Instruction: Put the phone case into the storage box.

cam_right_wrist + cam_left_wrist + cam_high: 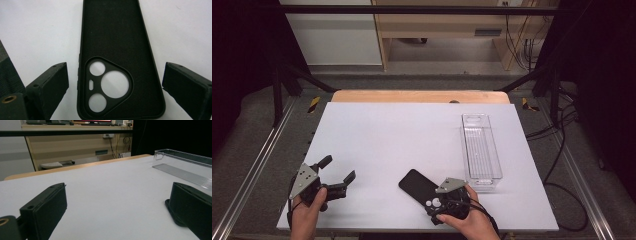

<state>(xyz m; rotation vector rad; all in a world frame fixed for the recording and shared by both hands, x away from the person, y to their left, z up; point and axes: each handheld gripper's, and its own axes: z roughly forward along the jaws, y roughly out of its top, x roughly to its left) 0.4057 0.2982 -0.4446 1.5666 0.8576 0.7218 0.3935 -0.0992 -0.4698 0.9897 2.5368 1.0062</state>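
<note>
The black phone case [120,57] lies flat on the white table [387,135], open side up, near the front edge, between the right gripper [439,197]'s spread jaws, neither touching it. Just to its right sits a clear plastic tray [481,150]. The left gripper [337,170], jaws wide, rests well apart, nothing between

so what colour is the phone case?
Black phone case, matte inside; clearest in the right gripper view.
</note>
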